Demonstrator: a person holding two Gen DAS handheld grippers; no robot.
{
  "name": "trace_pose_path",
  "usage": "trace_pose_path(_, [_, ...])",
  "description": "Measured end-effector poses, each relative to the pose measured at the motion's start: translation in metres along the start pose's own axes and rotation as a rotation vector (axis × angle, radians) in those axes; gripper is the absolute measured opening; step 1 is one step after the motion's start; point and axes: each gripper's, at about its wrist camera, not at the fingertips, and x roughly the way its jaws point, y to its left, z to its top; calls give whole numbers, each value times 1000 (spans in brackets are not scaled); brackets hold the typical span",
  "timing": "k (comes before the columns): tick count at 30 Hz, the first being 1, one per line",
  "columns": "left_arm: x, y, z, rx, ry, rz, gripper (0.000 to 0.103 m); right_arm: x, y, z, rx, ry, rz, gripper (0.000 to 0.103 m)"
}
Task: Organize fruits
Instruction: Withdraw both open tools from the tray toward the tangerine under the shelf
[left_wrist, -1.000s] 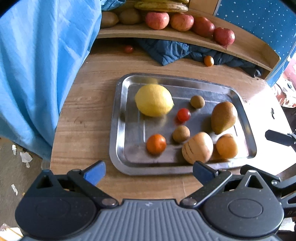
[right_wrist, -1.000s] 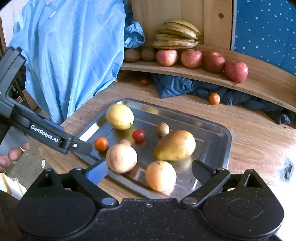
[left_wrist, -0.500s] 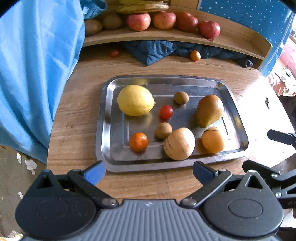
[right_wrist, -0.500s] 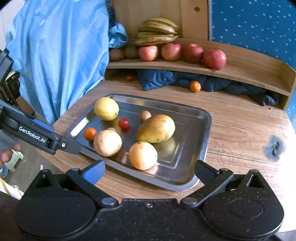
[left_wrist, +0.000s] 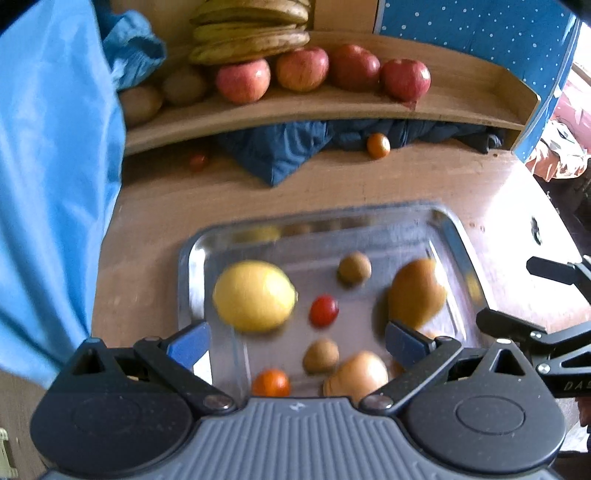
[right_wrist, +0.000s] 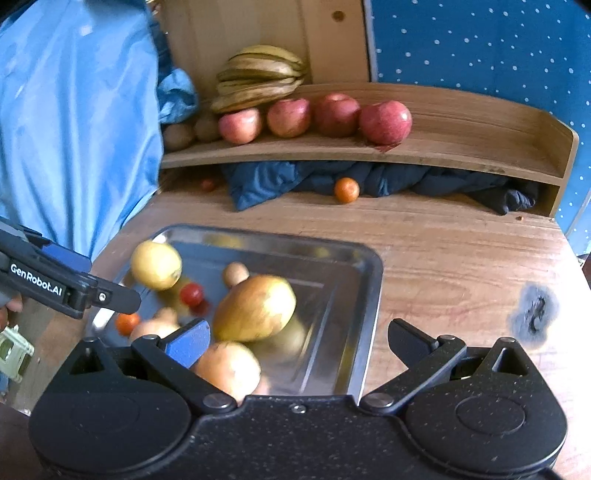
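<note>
I judge I am at the approach step, choosing a first fruit from the shallow steel tray (left_wrist: 448, 236) on the wooden tabletop (right_wrist: 443, 254), where the yellow lemon (left_wrist: 254, 295), brown pear (right_wrist: 255, 308) and small red tomato (left_wrist: 324, 311) lie (motion-blurred). Both my left gripper (left_wrist: 295, 338) and right gripper (right_wrist: 295, 338) hover low over the tray's near edge, fingers spread wide and empty. Next I should centre one fruit between them, perhaps for the curved wooden shelf (right_wrist: 461, 147) holding red apples (right_wrist: 385, 122).

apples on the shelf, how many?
4. In a row on the shelf, right of the bananas: apples at and. The leftmost sits partly under the bananas, which could hide more.
</note>
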Motion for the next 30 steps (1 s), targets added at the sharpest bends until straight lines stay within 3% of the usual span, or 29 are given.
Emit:
trace_pose_path(14, [53, 19, 71, 28, -12, -63, 102, 45, -23, 29, 80, 33, -95, 102])
trace_pose_path(23, [81, 56, 99, -15, -34, -23, 102, 68, -23, 47, 81, 37, -131, 102])
trace_pose_path(30, [96, 85, 112, -68, -62, 24, 102, 102, -22, 85, 18, 22, -147, 102])
